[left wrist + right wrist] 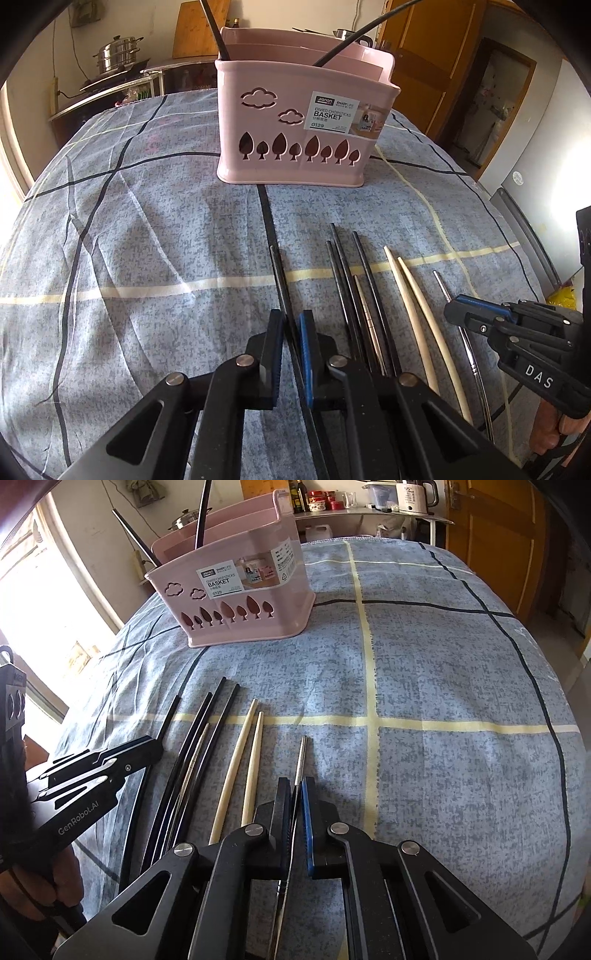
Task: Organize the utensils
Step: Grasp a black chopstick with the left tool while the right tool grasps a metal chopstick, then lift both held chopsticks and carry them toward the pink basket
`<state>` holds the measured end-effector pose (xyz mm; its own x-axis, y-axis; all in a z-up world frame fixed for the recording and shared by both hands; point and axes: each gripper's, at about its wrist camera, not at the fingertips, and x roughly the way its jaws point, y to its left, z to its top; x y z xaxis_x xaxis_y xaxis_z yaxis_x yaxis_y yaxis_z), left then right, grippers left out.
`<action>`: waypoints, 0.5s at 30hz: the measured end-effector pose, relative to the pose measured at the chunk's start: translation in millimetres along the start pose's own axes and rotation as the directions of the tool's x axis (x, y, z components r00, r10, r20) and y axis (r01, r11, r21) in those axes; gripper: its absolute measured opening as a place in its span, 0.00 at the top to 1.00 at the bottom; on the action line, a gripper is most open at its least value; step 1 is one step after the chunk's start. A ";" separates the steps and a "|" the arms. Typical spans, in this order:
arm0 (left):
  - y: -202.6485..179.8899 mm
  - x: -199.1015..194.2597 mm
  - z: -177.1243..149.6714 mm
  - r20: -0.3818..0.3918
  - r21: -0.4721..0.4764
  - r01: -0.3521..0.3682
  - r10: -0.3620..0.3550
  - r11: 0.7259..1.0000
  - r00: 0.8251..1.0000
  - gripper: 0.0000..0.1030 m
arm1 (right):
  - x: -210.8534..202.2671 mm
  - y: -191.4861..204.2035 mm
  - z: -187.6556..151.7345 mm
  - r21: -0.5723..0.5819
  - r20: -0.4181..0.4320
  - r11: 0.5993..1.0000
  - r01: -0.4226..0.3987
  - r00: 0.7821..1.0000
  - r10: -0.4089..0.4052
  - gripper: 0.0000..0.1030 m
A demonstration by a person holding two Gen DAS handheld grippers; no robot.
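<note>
Two chopsticks are already stood in the pink basket (295,122) at twelve o'clock. A black chopstick (279,273) is clamped by the left gripper (291,325), a steel one (301,757) by the right gripper (294,794). Six more are left lying on the counter (147,229).

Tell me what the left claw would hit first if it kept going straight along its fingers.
Probably the tablecloth, just ahead of the black chopstick it is shut on; it points steeply down. The pink basket lies farther on.

- right gripper (296,794) is clamped on a metal chopstick (301,755), tip poking out past the fingers
- left gripper (157,744) sits at the left edge, on a black chopstick (170,716)
- between them: more black ones, then two wooden chopsticks (242,753)
- pink basket (236,605) far left on the checked cloth (443,672), two black sticks standing in it
</note>
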<state>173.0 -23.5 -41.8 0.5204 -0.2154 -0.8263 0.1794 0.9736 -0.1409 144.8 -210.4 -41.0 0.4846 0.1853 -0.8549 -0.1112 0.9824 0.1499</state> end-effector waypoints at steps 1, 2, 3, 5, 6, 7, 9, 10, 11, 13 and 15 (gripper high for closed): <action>-3.0 0.7 1.0 -0.006 0.019 -0.011 0.011 1.000 1.000 0.91 | 0.7 2.3 1.1 -0.014 -0.006 1.000 0.014 1.000 -0.014 0.94; -6.7 1.4 1.5 -0.010 0.042 -0.027 0.027 0.999 1.000 0.91 | 1.3 4.2 1.5 -0.024 -0.008 0.999 0.023 1.000 -0.024 0.94; -9.1 1.9 1.4 -0.010 0.059 -0.041 0.041 0.997 0.999 0.91 | 1.8 5.5 1.8 -0.029 -0.010 0.999 0.031 0.999 -0.031 0.94; -11.9 2.0 0.4 -0.004 0.076 -0.059 0.059 0.995 0.998 0.91 | 1.8 6.7 1.2 -0.033 -0.010 0.999 0.040 0.999 -0.041 0.94; -12.3 1.9 0.0 -0.003 0.079 -0.062 0.062 0.995 0.998 0.91 | 1.8 7.7 0.8 -0.037 -0.010 0.998 0.046 0.999 -0.046 0.94; -12.4 1.9 -0.1 -0.003 0.080 -0.062 0.063 0.995 0.998 0.91 | 1.7 8.7 0.3 -0.042 -0.009 0.998 0.052 0.999 -0.052 0.94; -12.5 1.4 -0.3 -0.006 0.084 -0.063 0.064 0.995 0.998 0.91 | 1.4 10.3 -1.1 -0.051 -0.005 0.997 0.058 0.998 -0.059 0.95; -12.7 1.5 0.1 -0.008 0.088 -0.065 0.066 0.994 0.998 0.91 | 1.1 10.1 -0.9 -0.050 -0.005 0.997 0.056 0.998 -0.056 0.95; -12.3 1.5 1.0 -0.012 0.082 -0.064 0.065 0.995 0.998 0.92 | 1.0 8.4 -0.1 -0.040 -0.006 0.998 0.046 0.999 -0.046 0.96; -8.1 1.6 3.8 -0.025 0.053 -0.040 0.042 0.998 0.999 0.94 | -0.3 5.3 1.3 -0.024 -0.010 0.999 0.027 1.000 -0.027 0.96; -1.6 -0.3 6.3 -0.032 0.023 -0.010 0.011 1.000 0.999 0.95 | -5.6 2.7 3.1 -0.017 0.007 1.000 0.019 1.000 -0.019 0.96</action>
<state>177.9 -25.4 -37.9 0.4954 -0.2025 -0.8447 0.1932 0.9738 -0.1202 144.4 -208.7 -34.2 0.4927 0.1669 -0.8541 -0.1164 0.9853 0.1254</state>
